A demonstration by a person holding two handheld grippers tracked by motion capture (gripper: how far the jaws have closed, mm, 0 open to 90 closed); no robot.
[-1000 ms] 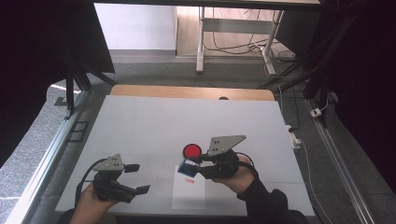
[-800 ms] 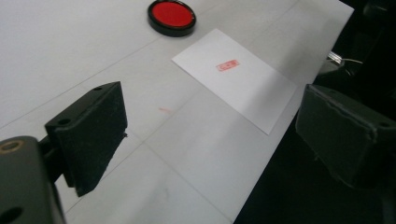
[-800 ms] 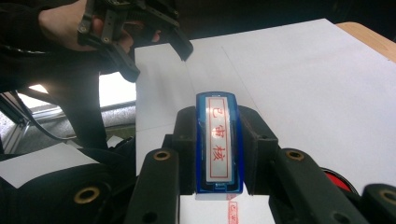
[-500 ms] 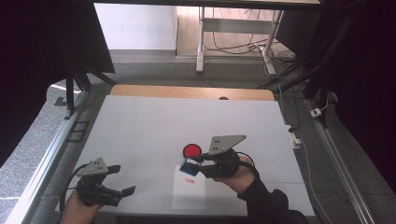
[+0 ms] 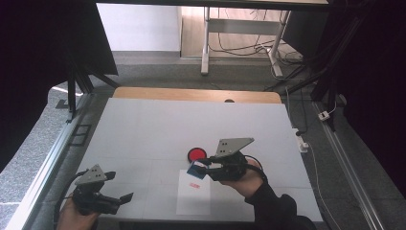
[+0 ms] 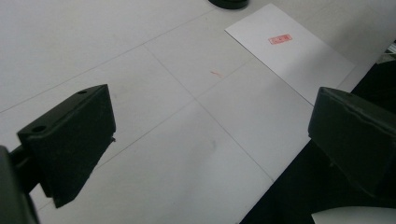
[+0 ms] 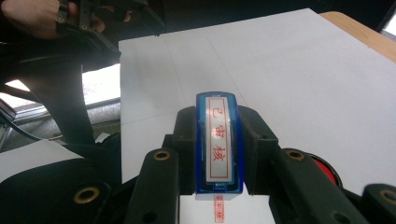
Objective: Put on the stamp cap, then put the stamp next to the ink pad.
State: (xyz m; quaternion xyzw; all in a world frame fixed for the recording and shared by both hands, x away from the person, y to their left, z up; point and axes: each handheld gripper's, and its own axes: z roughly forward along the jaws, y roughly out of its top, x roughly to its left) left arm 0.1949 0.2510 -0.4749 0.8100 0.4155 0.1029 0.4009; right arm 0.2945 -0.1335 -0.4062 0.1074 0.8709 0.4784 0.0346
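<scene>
1. High view, far left: we see the left gripper (image 5: 120,191) low at the near left corner of the table (image 5: 143,124), jaws wide apart with nothing between them; they have just been opening. It sits well apart from the paper.
2. Left gripper view: we see both black jaws spread over bare table, with the sheet of paper (image 6: 299,56) ahead and a red stamp mark (image 6: 280,38) already printed on it.
3. Moving right in the high view: the sheet of paper (image 5: 194,194) lies near the front edge, red stamp mark (image 5: 193,186) at its upper part. We judge one impression is done.
4. Next right: the red ink pad (image 5: 196,154) sits just beyond the paper, open, close to the stamp.
5. Right gripper (image 5: 203,166) is clamped on the blue stamp (image 5: 195,169), held just above the paper's far edge, beside the ink pad.
6. Right gripper view: jaws are pressed on the two long sides of the stamp (image 7: 218,142); the label face is up toward the camera.
7. Stamp's long axis runs along the gripper's own line, away from the hand; in the high view it points left toward the table's middle.
8. What's left, we judge: put the stamp down or make another print. We cannot tell which.
</scene>
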